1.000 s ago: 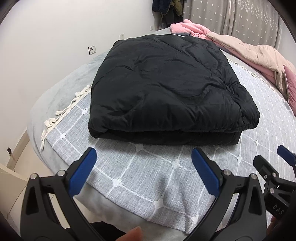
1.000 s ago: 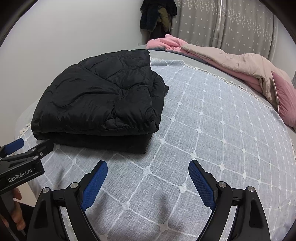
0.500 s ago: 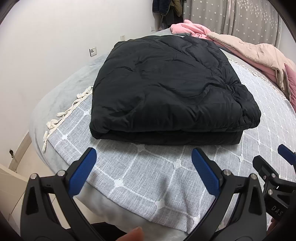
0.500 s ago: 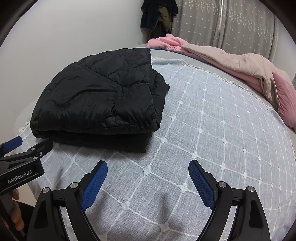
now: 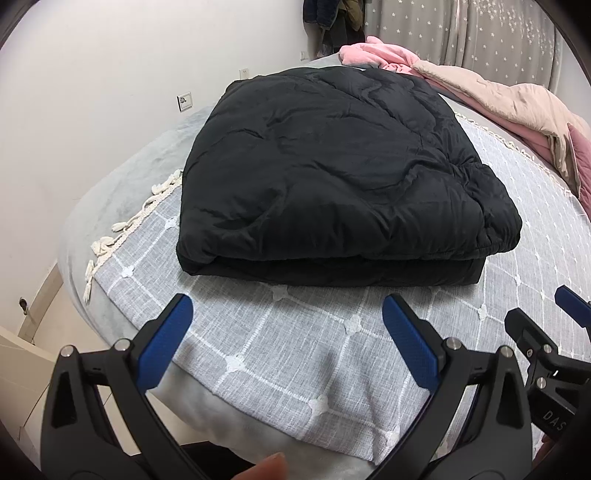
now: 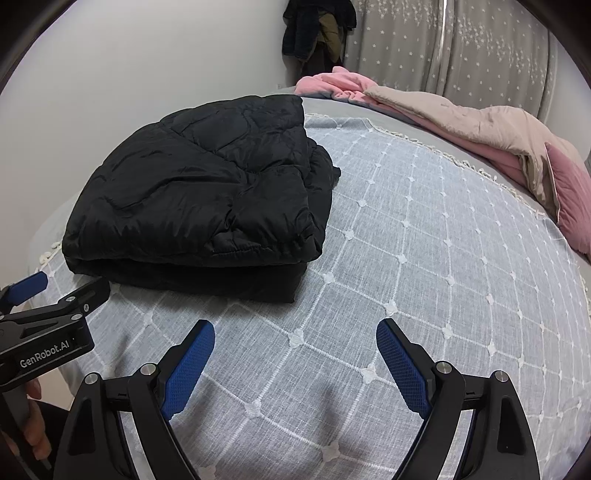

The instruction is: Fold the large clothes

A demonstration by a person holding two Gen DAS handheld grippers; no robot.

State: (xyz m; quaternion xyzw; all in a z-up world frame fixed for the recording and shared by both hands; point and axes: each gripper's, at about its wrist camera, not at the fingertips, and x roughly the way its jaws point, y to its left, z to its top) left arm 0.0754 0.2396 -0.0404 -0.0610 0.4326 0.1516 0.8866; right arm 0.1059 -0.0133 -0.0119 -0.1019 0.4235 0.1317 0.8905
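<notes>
A black quilted jacket (image 5: 332,177) lies folded in a thick rectangular stack on the grey checked bedspread (image 5: 303,350); it also shows in the right wrist view (image 6: 207,199) at the left. My left gripper (image 5: 288,332) is open and empty, hovering near the bed's front edge, short of the jacket's near fold. My right gripper (image 6: 295,354) is open and empty over bare bedspread (image 6: 424,258), right of the jacket. Each gripper shows at the edge of the other's view.
A pink and beige comforter (image 6: 461,122) is heaped along the far right of the bed, with a pink pillow (image 6: 569,199). Clothes hang by the curtain (image 6: 317,33). A white wall (image 5: 110,74) runs close along the left; the bed edge drops off at bottom left.
Both grippers have drifted slightly; the jacket looks a little farther up in the left view. The jacket itself has not moved and both grippers stay open.
</notes>
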